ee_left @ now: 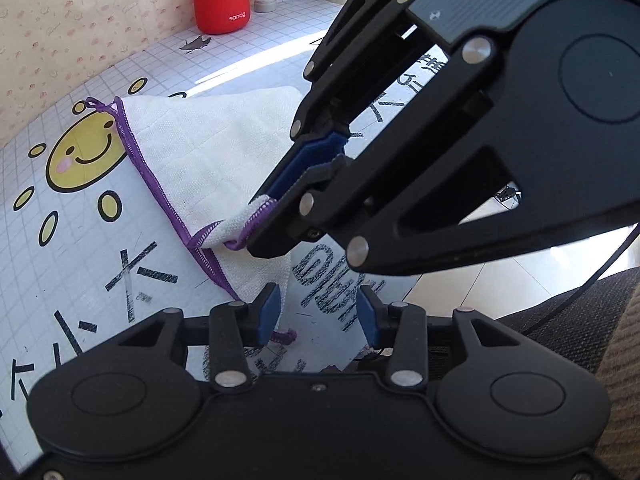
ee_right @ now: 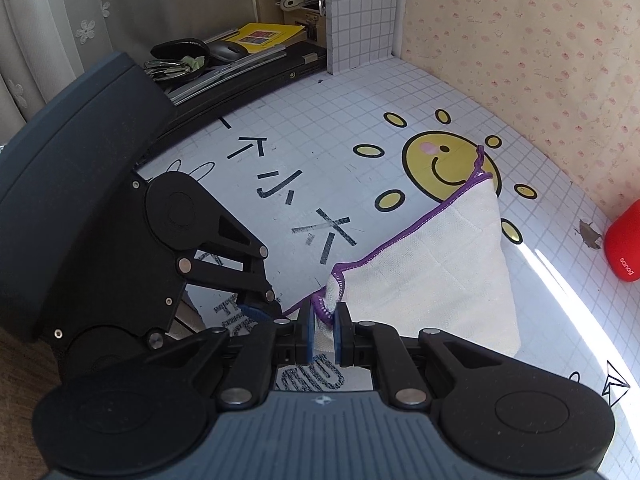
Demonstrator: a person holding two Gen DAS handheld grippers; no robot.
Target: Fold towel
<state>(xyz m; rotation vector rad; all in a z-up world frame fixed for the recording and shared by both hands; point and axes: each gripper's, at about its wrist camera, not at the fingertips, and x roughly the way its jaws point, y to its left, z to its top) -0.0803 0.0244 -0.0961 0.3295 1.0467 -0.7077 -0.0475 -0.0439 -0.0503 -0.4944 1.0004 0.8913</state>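
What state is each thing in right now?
Towel: partly folded, one corner lifted off the table.
Right gripper: shut on the towel's purple-edged corner.
Left gripper: open, holding nothing, low over the towel's near edge.
Red speaker: upright by the wall.
Table: patterned cover, flat.

Both grippers are matte black linkages pinned with round silver rivets and ending in blue pads. The left gripper (ee_left: 316, 312) has two round embossed discs on its base. The right gripper (ee_right: 325, 330) has a ribbed grey-blue top plate (a small star-like mark sits at its far edge) and a smooth housing.
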